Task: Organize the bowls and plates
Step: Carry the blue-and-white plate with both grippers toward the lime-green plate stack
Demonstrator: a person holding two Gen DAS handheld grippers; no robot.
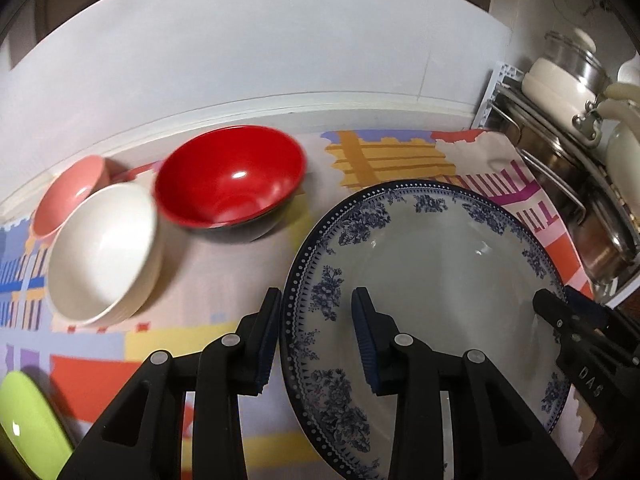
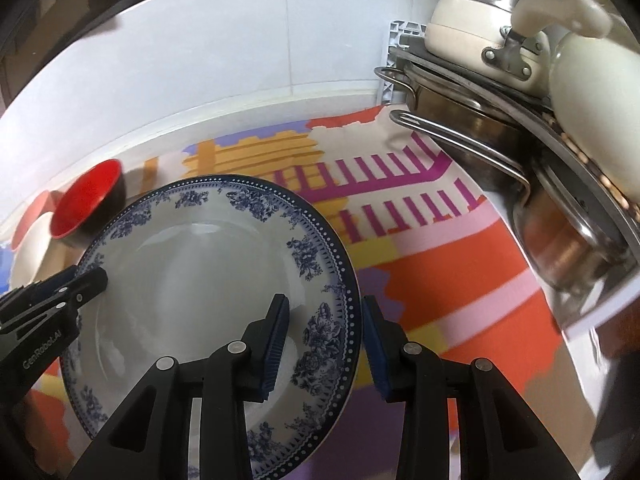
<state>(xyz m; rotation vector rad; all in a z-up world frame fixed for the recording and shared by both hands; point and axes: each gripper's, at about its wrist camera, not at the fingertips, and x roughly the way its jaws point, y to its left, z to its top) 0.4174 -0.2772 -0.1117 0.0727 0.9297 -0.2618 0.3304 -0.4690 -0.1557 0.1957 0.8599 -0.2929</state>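
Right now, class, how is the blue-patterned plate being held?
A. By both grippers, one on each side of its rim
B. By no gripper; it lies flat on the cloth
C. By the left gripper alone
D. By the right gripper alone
A: the left gripper straddles one side of the plate rim, and the right gripper straddles the opposite side.

Dishes, pots and grippers on the patterned cloth

One plate [image 1: 432, 264]; three bowls: red [image 1: 230, 180], white [image 1: 102, 252], pink [image 1: 70, 196]; one green dish [image 1: 28, 420] at the edge; several stacked steel pots [image 2: 500, 132], number unclear; two grippers [image 1: 316, 340] [image 2: 324, 344].
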